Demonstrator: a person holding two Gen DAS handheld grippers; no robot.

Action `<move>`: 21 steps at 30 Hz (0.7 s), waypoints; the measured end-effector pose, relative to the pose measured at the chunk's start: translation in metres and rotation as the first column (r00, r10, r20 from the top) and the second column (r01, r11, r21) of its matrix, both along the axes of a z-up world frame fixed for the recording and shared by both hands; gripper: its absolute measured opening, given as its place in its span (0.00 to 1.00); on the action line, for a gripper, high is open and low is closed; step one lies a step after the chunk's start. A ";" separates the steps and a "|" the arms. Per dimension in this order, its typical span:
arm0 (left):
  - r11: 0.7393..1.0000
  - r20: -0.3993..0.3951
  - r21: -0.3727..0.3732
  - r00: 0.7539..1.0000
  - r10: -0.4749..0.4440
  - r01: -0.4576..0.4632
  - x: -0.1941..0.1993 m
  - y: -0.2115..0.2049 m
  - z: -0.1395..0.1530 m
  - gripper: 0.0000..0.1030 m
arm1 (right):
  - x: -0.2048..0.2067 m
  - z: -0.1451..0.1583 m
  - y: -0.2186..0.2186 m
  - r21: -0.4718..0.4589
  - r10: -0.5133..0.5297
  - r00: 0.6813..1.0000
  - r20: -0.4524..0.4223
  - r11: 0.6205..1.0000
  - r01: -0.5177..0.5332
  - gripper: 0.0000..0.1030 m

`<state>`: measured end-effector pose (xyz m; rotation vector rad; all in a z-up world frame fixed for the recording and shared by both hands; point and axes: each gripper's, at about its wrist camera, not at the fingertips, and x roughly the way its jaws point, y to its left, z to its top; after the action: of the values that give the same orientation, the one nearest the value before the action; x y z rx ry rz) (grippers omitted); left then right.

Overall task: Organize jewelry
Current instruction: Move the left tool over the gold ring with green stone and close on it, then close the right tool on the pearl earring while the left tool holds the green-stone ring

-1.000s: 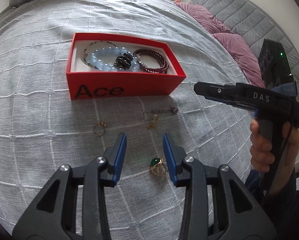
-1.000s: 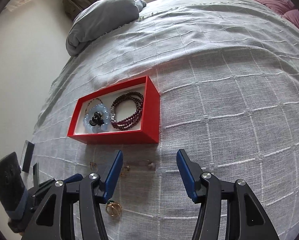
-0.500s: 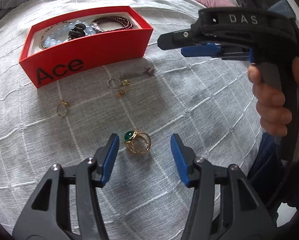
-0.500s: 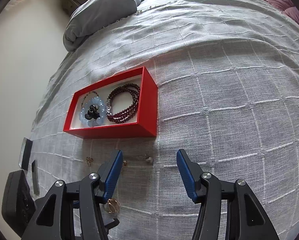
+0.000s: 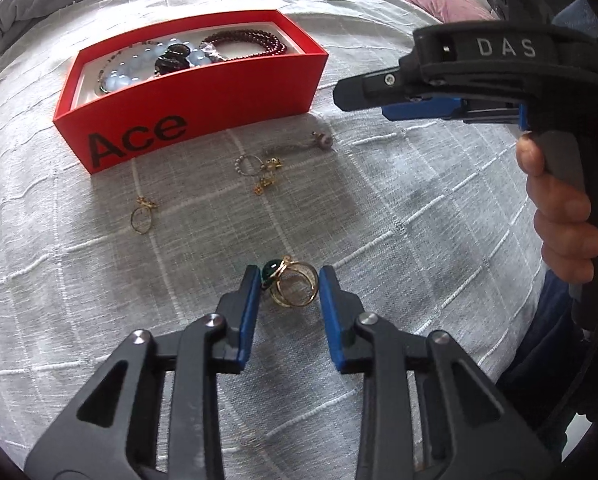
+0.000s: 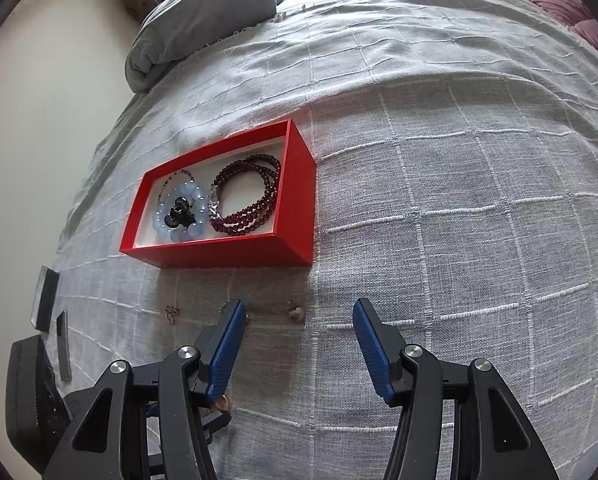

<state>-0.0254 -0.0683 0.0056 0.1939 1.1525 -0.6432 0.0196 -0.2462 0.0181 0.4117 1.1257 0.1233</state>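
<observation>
Nearest the left wrist camera, the left gripper (image 5: 286,284) has its jaws spread on either side of the green ring (image 5: 293,286), which lies on the bedspread (image 5: 419,208) well in front of the box (image 5: 203,92). The left pad (image 5: 251,300) looks to be touching or almost touching the green stone; the right pad stands just clear of the gold bands. Nothing is clamped yet.

The ring should be light, hard and slick, and its round bands could roll or squirt out of flat pads. Closing across the bands, with the stone left clear, looks safer than pinching the stone. The soft cloth may give underneath, so the pads could snag fabric.

Farther toward the box lie a thin gold ring (image 5: 141,218), a tangle of small pieces (image 5: 261,168) and a beaded charm (image 5: 323,141), all just in front of its near wall. Inside the box sit a pale blue bracelet (image 6: 181,216) and a dark red bead strand (image 6: 249,200).

The right gripper (image 6: 299,344) hovers above the bedspread in front of the box, jaws wide apart and holding nothing.
</observation>
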 end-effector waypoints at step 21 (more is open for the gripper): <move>0.998 -0.004 -0.012 0.998 0.067 -0.067 0.013 0.016 0.011 0.31 | 0.003 -0.004 0.044 -0.201 0.200 0.979 0.050 0.962 -0.186 0.54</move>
<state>-0.0127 -0.0527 0.0161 0.1433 1.1534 -0.5911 0.0226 -0.2023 0.0141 0.1210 1.0963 0.1953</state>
